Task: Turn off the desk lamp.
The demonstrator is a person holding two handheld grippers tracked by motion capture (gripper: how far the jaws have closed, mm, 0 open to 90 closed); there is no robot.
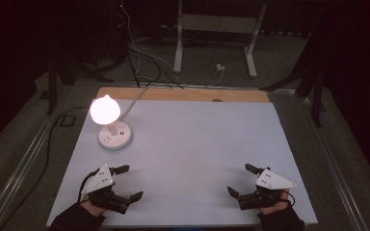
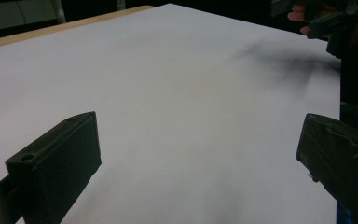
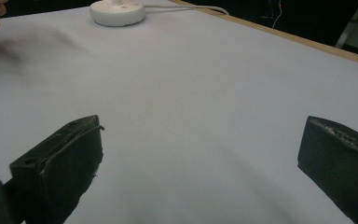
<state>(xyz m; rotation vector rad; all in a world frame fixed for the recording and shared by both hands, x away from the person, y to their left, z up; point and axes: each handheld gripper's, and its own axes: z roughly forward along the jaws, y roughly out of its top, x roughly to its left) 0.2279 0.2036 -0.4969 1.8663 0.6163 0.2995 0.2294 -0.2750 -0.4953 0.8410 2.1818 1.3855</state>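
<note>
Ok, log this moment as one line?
left gripper: open, empty | right gripper: open, empty | lamp: lit, far left | white sheet: bare between grippers

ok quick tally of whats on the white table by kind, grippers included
lit lamp on a round white base: 1
hand-held grippers, jaws apart: 2, left gripper and right gripper
total: 3

The high view looks down and forward over the whole white tabletop (image 1: 192, 144). Each claw view skims low across it, close to the surface; the right one shares the lamp base (image 3: 117, 11) at 11 o'clock.
</note>
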